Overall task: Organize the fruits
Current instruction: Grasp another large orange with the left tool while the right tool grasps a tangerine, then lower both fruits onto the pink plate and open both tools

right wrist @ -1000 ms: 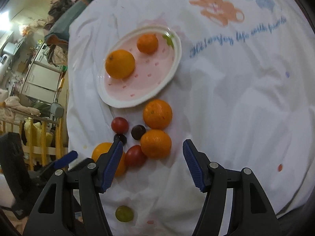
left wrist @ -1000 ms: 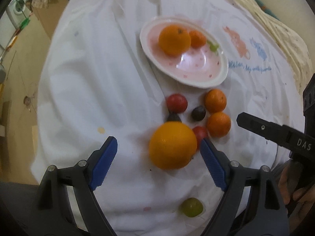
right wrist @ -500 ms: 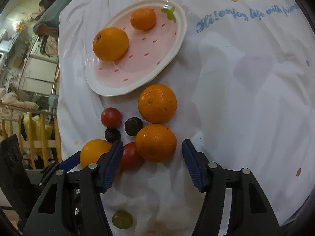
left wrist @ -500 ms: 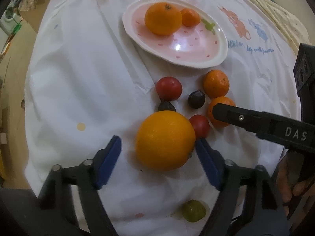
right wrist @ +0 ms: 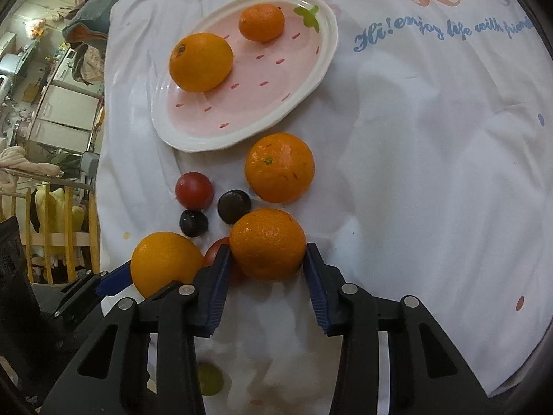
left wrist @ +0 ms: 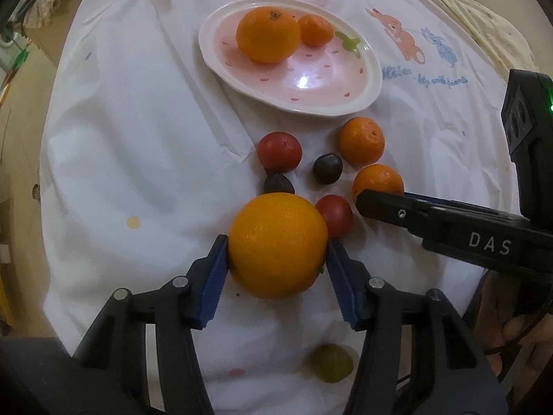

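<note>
A large orange (left wrist: 276,245) lies on the white cloth between the blue pads of my left gripper (left wrist: 276,252); its jaws are closing and both pads touch the fruit's sides. My right gripper (right wrist: 266,252) is closing too, its pads against both sides of a mandarin (right wrist: 268,243), the nearer of two. The pink strawberry-pattern plate (left wrist: 376,79) farther back holds an orange (left wrist: 268,34) and a small mandarin (left wrist: 315,30). One black finger (left wrist: 380,204) of the right gripper crosses the left wrist view beside that mandarin (left wrist: 376,180).
On the cloth between the grippers and the plate lie a second mandarin (right wrist: 280,167), two red tomatoes (left wrist: 279,152) (left wrist: 334,216) and two dark grapes (left wrist: 327,168) (left wrist: 278,184). A green grape (left wrist: 331,362) sits under the left gripper. The table's edge drops off on the left.
Both pairs of jaws have narrowed from wide apart to touching their fruits. The right gripper slid forward and down around the near mandarin; the large orange came to fill the left gripper's gap.
</note>
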Demonstrator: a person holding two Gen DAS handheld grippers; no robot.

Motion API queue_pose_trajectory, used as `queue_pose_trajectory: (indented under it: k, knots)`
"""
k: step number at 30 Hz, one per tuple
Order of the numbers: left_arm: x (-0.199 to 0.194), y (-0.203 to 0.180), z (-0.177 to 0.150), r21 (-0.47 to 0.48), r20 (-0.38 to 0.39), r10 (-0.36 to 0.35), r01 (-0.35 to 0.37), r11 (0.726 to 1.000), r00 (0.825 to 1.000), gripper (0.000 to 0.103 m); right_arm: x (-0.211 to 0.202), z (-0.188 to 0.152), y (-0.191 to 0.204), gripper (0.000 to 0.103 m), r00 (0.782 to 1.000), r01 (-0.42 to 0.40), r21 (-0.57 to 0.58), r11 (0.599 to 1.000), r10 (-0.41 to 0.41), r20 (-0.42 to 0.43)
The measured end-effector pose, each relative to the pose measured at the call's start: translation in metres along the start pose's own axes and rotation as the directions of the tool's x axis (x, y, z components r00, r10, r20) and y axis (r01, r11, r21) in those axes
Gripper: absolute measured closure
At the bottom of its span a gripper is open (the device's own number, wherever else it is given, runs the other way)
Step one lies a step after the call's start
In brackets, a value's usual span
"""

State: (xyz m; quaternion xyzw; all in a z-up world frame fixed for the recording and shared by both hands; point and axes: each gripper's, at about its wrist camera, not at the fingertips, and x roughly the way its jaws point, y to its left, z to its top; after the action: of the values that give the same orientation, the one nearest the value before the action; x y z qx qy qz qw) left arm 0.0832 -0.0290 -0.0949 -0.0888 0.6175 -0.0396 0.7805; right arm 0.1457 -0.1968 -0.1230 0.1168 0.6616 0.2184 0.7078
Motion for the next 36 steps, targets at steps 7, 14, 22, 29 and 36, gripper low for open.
queue_pose_trajectory:
  k: [7, 14, 22, 29, 36]
  knots:
    - [-0.035, 0.006, 0.026, -0.031, 0.073, -0.017, 0.019, 0.999, 0.997, 0.052, -0.033, 0.007, 0.003, 0.06, 0.993, -0.074, 0.002, 0.997, 0.073, 0.089]
    - [-0.033, 0.017, 0.08, -0.063, 0.09, -0.005, 0.011, 0.998, 0.996, 0.052, -0.046, 0.055, -0.002, 0.06, 0.987, -0.077, -0.003, 0.997, 0.076, 0.142]
    - [0.005, 0.006, 0.124, -0.051, 0.039, -0.028, 0.03, 0.998, 0.999, 0.052, -0.018, 0.108, -0.015, 0.06, 0.992, -0.045, 0.027, 0.999, 0.041, 0.121]
    - [0.029, 0.011, 0.148, -0.059, 0.013, -0.003, 0.004, 0.998, 1.0, 0.052, 0.0, 0.135, -0.024, 0.06, 0.994, -0.062, 0.049, 0.997, 0.058, 0.095]
    - [0.038, 0.017, 0.166, -0.071, 0.029, 0.014, -0.012, 0.997, 0.999, 0.051, 0.01, 0.152, -0.025, 0.059, 0.994, -0.079, 0.048, 0.996, 0.075, 0.078]
